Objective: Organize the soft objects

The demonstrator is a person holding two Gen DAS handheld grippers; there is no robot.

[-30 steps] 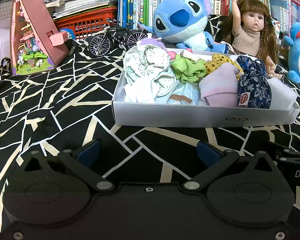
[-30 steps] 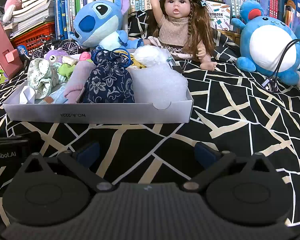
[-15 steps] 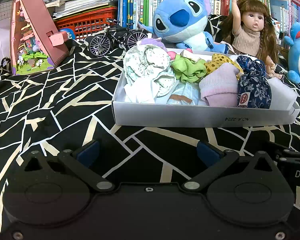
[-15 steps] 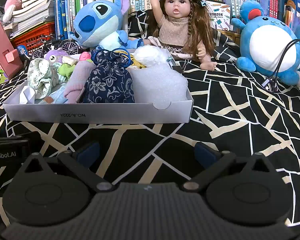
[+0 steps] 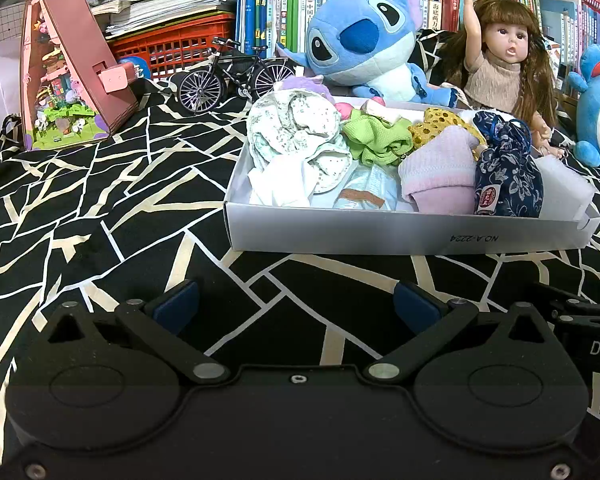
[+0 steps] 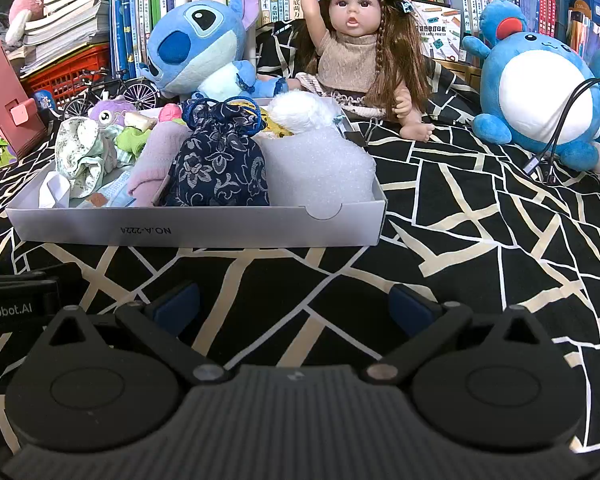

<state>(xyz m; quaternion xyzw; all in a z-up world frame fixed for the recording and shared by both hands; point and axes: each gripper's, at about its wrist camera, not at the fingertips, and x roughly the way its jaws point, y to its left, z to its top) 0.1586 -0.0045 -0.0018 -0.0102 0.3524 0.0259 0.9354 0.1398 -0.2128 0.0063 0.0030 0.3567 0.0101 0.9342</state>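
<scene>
We judge the sorting largely done: the soft things we can see all sit inside the shallow white box (image 5: pixel 404 232), and nothing soft lies loose on the black-and-cream patterned cloth (image 5: pixel 100 208) covering the counter in front of it. What is left, if anything, is tidying the heap, since the pieces are piled rather than laid flat.

Going left to right through the box in the left wrist view: a crumpled floral cloth (image 5: pixel 296 128) fills the left end, with a white folded piece (image 5: pixel 280 184) below it. Next comes a green scrunched fabric (image 5: pixel 376 140), then a yellow spotted piece (image 5: pixel 436 128) behind a pink knitted item (image 5: pixel 440 172). A navy flowered drawstring pouch (image 5: pixel 504 176) stands upright beside it, and a white foam sheet (image 6: pixel 316 168) takes the right end.

Our left hand-held gripper (image 5: pixel 296 308) rests low on the cloth in front of the box, fingers spread wide, holding nothing. Our right hand-held gripper (image 6: pixel 294 306) sits just beside it, likewise spread and empty.

Around the box, from the left: a pink miniature house (image 5: pixel 68 76), a small model bicycle (image 5: pixel 236 76), a blue plush alien (image 5: pixel 364 44) touching the box's far wall, a long-haired doll (image 6: pixel 360 48) and a round blue plush (image 6: pixel 540 92). Dark cables (image 6: pixel 560 128) trail at the far right. Nothing blocks the near approach; the crowded toys hem in the far side.
</scene>
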